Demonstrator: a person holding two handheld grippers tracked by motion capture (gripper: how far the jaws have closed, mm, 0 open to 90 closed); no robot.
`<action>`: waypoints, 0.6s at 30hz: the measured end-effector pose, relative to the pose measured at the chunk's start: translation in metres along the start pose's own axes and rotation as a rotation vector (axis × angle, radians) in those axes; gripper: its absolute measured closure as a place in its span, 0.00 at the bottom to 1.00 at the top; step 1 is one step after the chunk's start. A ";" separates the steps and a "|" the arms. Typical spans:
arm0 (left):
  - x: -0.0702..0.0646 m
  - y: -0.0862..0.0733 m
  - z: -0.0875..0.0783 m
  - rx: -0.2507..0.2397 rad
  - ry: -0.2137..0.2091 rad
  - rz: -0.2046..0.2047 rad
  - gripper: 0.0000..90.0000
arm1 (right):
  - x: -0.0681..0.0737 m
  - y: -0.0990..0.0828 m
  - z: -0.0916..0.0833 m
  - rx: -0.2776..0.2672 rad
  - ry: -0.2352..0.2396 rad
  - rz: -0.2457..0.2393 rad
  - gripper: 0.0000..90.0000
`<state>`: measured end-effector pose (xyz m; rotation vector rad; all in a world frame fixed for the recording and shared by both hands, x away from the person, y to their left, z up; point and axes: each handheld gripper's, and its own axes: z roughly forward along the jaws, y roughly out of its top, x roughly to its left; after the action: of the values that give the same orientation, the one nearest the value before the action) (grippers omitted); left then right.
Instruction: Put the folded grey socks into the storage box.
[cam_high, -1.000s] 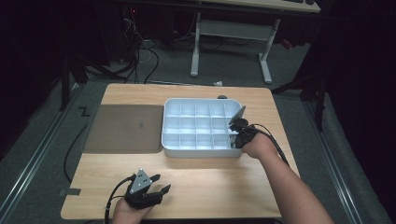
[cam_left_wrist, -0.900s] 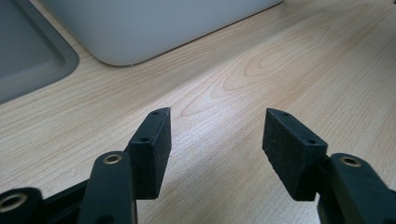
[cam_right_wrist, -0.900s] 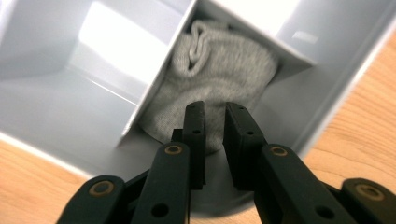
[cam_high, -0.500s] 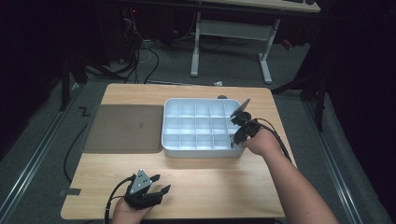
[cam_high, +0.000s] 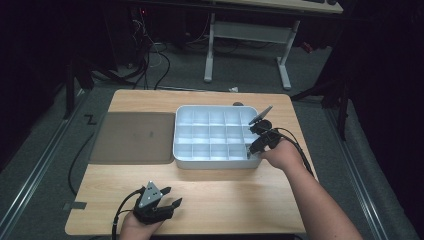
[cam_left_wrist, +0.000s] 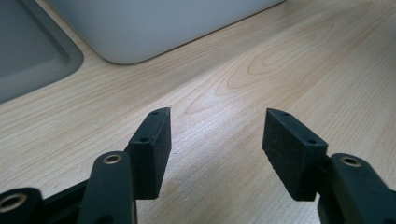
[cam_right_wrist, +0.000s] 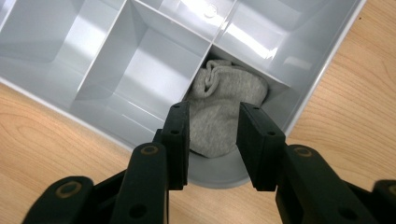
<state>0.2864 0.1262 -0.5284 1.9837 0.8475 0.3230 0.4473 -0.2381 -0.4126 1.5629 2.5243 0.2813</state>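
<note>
A white divided tray (cam_high: 215, 164) stands mid-table. A rolled grey sock (cam_right_wrist: 224, 93) lies in its near right corner compartment (cam_right_wrist: 275, 100). My right gripper (cam_right_wrist: 212, 109) hovers over that corner (cam_high: 249, 149), pointing down. Its jaws have just been opening. The sock shows in the gap between them, and the pads do not press on it. My left gripper (cam_high: 172, 196) rests low near the table's front edge, open, with only bare wood between its jaws (cam_left_wrist: 217, 114).
A flat dark grey mat (cam_high: 135, 137) lies left of the tray, its corner (cam_left_wrist: 32, 56) near the tray's front wall (cam_left_wrist: 154, 23). The light wooden table (cam_high: 225, 200) stretches between both hands. Desk legs and cables sit on the floor beyond the far edge.
My right gripper has lifted slightly over the tray's near right corner, and its jaws have spread apart. The left hand has stayed still.
</note>
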 end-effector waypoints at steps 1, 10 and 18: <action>0.000 0.000 0.000 -0.001 0.001 0.000 0.48 | 0.000 -0.001 0.000 -0.001 0.010 0.003 0.74; 0.000 -0.001 0.001 0.003 0.000 0.001 0.48 | -0.002 -0.020 -0.006 -0.084 0.005 0.027 0.68; 0.001 -0.001 0.002 0.004 0.003 -0.001 0.48 | -0.001 -0.038 -0.014 -0.184 0.017 0.032 0.64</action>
<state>0.2875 0.1259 -0.5302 1.9871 0.8518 0.3235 0.4111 -0.2570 -0.4080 1.5372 2.4083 0.5173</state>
